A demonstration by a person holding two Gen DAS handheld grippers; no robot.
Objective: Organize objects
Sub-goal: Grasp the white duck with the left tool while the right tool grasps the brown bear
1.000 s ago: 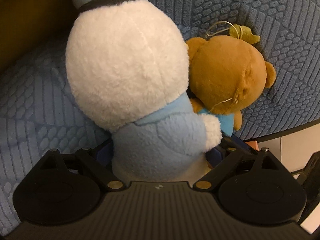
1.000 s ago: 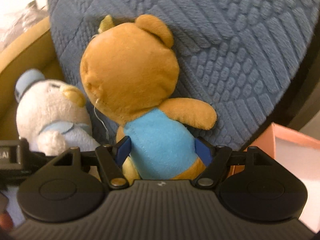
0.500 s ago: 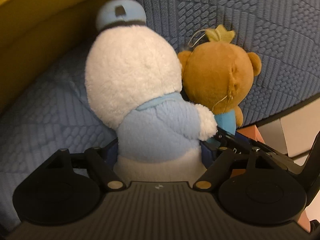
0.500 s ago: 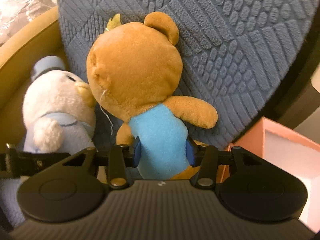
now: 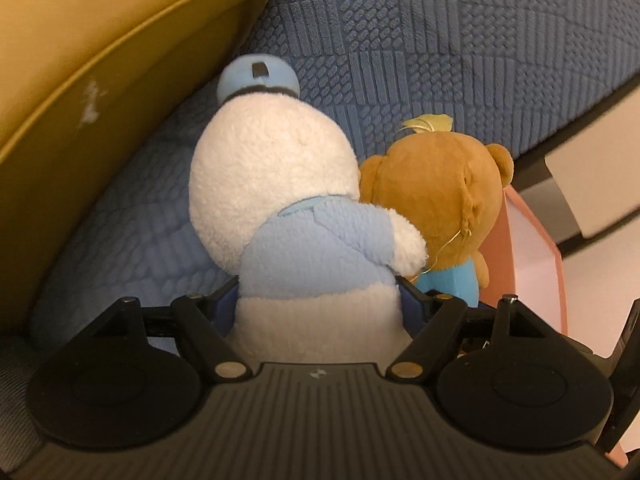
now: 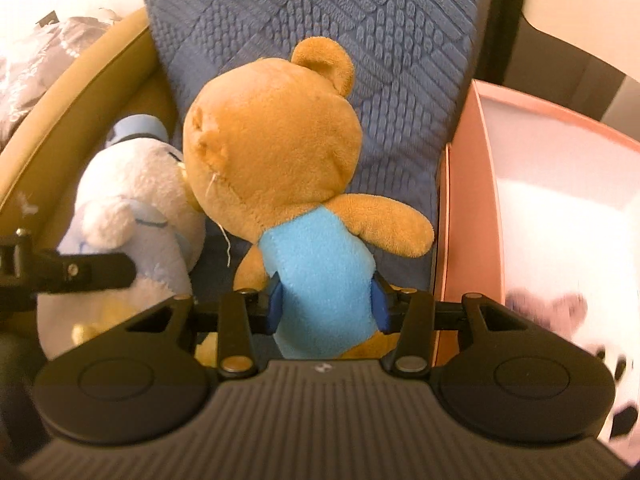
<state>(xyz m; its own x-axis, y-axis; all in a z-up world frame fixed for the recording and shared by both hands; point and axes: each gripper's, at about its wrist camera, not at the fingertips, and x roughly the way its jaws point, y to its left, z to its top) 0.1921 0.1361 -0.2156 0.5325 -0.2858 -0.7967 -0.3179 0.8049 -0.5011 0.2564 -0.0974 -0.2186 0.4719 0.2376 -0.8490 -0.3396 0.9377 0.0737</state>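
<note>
plush is under both my claws. my left claw (image 5: 320, 312) is clamped on the lower body of the white toy (image 5: 288, 200), the one in a pale blue shirt and cap, which fills the middle of the left wrist view. its jaws have just been closing, with that soft body between them, and the blue pads dent its sides. my right claw (image 6: 326, 304) grips the brown bear (image 6: 276, 152) around its bright blue shirt, in the middle of the right wrist view; those jaws have also just been closing on it and now pinch it narrow.

the two toys press together, the white one's arm against the bear's head. behind them is the blue quilted cushion (image 5: 460, 40), with a tan leather armrest (image 5: 100, 80) at the upper left. a pink box (image 6: 468, 200) stands open at the right of the frame, just beside the bear.

i judge the step to be carrying both toys off the seat, picked up but not yet put away. the box looks the likely home. the next move calls for swinging right, bear first, keeping the squeeze so neither slips, then letting go over the opening.
</note>
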